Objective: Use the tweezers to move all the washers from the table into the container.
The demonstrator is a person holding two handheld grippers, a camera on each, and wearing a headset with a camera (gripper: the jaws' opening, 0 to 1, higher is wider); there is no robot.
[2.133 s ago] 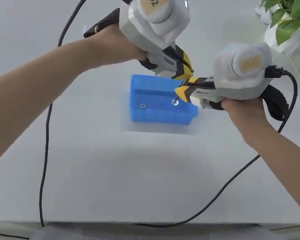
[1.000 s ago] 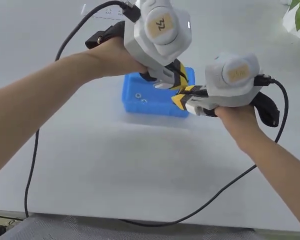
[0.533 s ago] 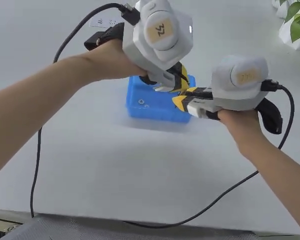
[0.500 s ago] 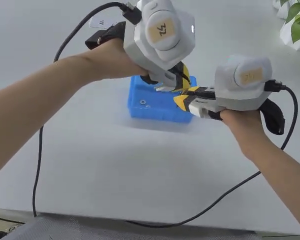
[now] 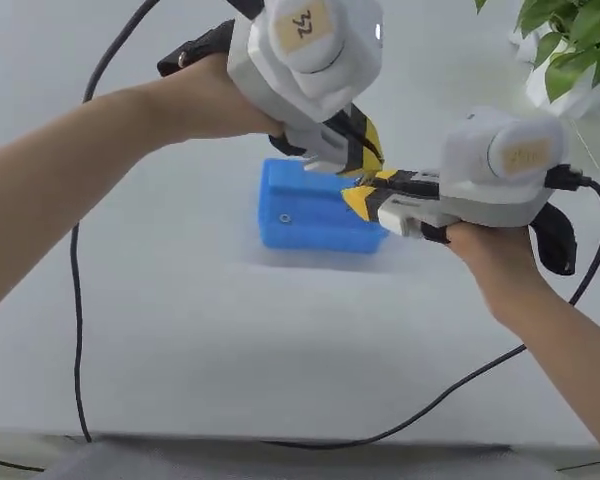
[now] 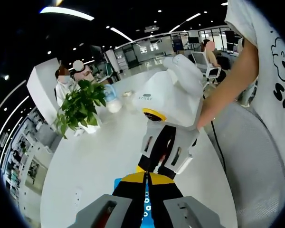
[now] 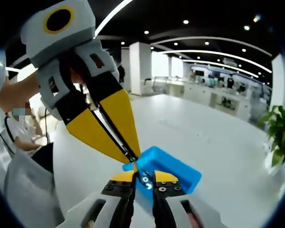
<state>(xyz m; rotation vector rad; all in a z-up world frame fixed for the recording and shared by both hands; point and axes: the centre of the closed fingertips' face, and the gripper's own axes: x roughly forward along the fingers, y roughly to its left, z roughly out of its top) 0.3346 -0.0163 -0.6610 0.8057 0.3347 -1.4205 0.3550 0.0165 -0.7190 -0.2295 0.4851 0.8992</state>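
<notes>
Currently: tweezers clamped in the left tool, tip down over the container

1. Orientation. The tweezers (image 7: 109, 128) are clamped between the closed jaws of the left tool (image 5: 370, 166). In the right gripper view their long axis runs from upper left to lower right. The tip is the lowest point and is directed at the blue container (image 5: 315, 238).

2. Right tool. The right tool (image 5: 356, 197) lies roughly level, with its jaws pointing toward the left tool. Both sets of tips are close together above the container's right end. Its jaws stand a narrow gap apart, and the tweezer tip lies in that gap. Whether the pads press on the tweezers cannot be told.

3. Washers. A washer (image 7: 146, 184) shows at the tweezer tip, against the blue interior. Whether it is gripped or lying on the floor of the container cannot be told. A second washer (image 5: 285, 217) lies flat inside the container, near its left end.

4. Clearance. The container stands on the white worktop (image 5: 230, 340), with a long side toward the person. Bare worktop lies open on the near side and to the left. One cable (image 5: 75, 300) runs down the left side. A right-hand cable (image 5: 460, 385) curves across the near right. A potted plant (image 5: 570, 40) stands well apart at the far right and is cut off by the frame edge.

5. Hidden. In the head view both tools cover the container's right end and part of its far wall. The tweezers are too thin to make out there.
</notes>
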